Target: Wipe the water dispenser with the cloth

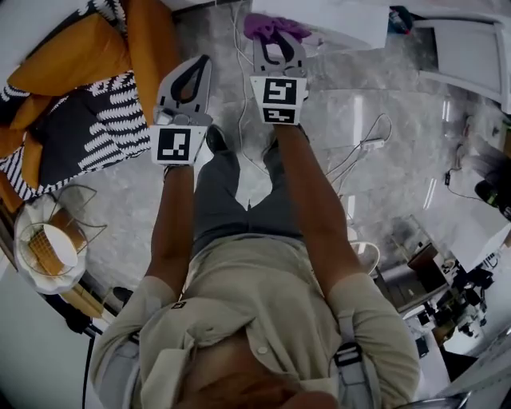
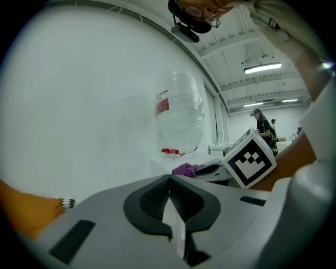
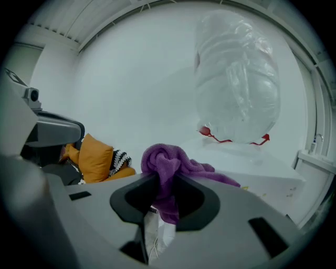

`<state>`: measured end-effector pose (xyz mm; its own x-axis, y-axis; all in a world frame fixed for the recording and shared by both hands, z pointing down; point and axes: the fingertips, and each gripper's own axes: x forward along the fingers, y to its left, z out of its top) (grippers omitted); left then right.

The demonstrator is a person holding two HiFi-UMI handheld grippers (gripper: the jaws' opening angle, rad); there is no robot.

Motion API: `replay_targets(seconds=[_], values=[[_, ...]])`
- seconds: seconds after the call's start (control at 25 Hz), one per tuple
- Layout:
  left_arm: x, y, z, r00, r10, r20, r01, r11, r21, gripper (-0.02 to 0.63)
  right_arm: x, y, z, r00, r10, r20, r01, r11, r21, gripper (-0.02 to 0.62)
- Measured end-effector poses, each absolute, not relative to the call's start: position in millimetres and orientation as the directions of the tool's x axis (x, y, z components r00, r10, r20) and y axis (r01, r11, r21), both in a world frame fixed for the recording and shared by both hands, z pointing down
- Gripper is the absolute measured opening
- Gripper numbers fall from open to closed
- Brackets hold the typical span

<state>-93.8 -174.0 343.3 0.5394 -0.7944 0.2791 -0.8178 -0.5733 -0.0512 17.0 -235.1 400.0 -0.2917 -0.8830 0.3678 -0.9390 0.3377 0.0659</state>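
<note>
The white water dispenser stands at the top of the head view. Its clear bottle rises above the white top in the right gripper view. My right gripper is shut on a purple cloth, which bunches out past the jaws and lies against the dispenser's top edge. To its left, my left gripper is shut and holds nothing, a little short of the dispenser. In the left gripper view, the bottle and the cloth show beyond the shut jaws.
An orange cushion and a black-and-white striped one lie at the left. A wire basket stands at lower left. Cables and a power strip lie on the marble floor. A person stands far off.
</note>
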Motion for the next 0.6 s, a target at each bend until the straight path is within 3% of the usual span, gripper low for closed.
replay_targets(seconds=[0.2, 0.6], values=[[-89, -185, 347, 0.532, -0.797, 0.286, -0.822, -0.567, -0.050, 0.015, 40, -231, 404, -0.265, -0.888, 0.376, -0.944, 0.318, 0.087, 0.101], [-37, -186, 357, 0.592, -0.751, 0.293, -0.777, -0.628, -0.039, 0.015, 236, -203, 411, 0.064, -0.919, 0.390, -0.991, -0.012, 0.135, 0.101]])
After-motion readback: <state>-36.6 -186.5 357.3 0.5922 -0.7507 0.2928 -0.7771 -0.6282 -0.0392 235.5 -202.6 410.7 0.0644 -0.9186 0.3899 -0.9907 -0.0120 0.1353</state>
